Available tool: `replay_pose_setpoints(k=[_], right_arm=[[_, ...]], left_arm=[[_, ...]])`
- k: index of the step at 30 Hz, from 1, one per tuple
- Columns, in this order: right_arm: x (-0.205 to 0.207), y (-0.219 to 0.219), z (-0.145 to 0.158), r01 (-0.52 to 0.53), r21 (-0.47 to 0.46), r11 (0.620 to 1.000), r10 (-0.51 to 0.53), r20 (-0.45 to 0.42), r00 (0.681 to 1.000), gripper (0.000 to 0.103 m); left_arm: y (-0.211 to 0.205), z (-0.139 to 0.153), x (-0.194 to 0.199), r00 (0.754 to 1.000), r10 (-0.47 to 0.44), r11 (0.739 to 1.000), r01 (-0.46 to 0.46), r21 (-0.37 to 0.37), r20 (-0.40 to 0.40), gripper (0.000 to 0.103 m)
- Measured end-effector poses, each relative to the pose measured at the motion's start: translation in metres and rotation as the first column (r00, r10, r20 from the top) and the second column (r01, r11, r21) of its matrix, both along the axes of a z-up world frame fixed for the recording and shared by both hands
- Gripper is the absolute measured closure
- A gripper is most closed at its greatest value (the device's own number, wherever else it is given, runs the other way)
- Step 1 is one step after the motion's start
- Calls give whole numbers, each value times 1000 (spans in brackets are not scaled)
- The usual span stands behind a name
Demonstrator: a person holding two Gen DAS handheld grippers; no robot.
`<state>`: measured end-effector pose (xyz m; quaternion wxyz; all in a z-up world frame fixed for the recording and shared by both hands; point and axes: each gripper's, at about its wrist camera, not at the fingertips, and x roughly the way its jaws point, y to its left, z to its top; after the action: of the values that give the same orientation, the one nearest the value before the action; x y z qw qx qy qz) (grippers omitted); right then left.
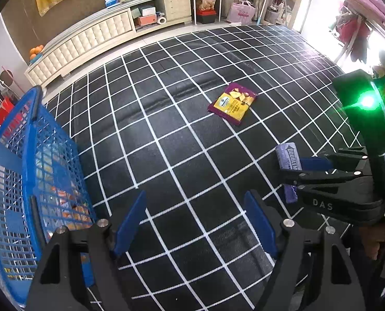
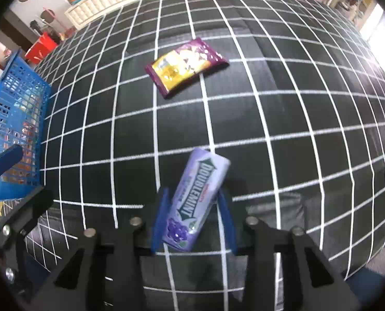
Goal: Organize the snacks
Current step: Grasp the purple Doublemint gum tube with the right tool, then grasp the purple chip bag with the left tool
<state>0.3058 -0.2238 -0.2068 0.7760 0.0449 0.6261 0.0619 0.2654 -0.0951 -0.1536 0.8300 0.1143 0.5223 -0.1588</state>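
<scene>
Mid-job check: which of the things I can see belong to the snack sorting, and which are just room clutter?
Job:
- Doublemint pack, between the right gripper fingers
- purple-and-yellow snack packet, loose on the grid mat
- blue basket, already holding snacks
- left gripper, open, empty

Clutter:
- white cabinet
- oranges
- pink bag

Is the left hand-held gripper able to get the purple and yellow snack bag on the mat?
Probably yes. The left hand-held gripper is open and empty, and only bare mat lies between it and the snack bag.
</scene>
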Motion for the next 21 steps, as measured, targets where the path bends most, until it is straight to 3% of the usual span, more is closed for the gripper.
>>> replay_pose_setpoints(k=[11, 18, 21], right_arm=[[43, -47, 42, -14, 31, 999, 12, 87, 996, 67], [64, -84, 32, -33, 21, 999, 32, 81, 996, 67], [69, -98, 21, -33, 33, 999, 30, 72, 997, 68]], left_arm=[[-36, -2, 49, 999, -42, 999, 41, -23, -10, 27], [-69, -21, 86, 994, -112, 994, 111, -14, -21, 27], [-80, -33, 101, 986, -148, 989, 146, -30, -75, 27]])
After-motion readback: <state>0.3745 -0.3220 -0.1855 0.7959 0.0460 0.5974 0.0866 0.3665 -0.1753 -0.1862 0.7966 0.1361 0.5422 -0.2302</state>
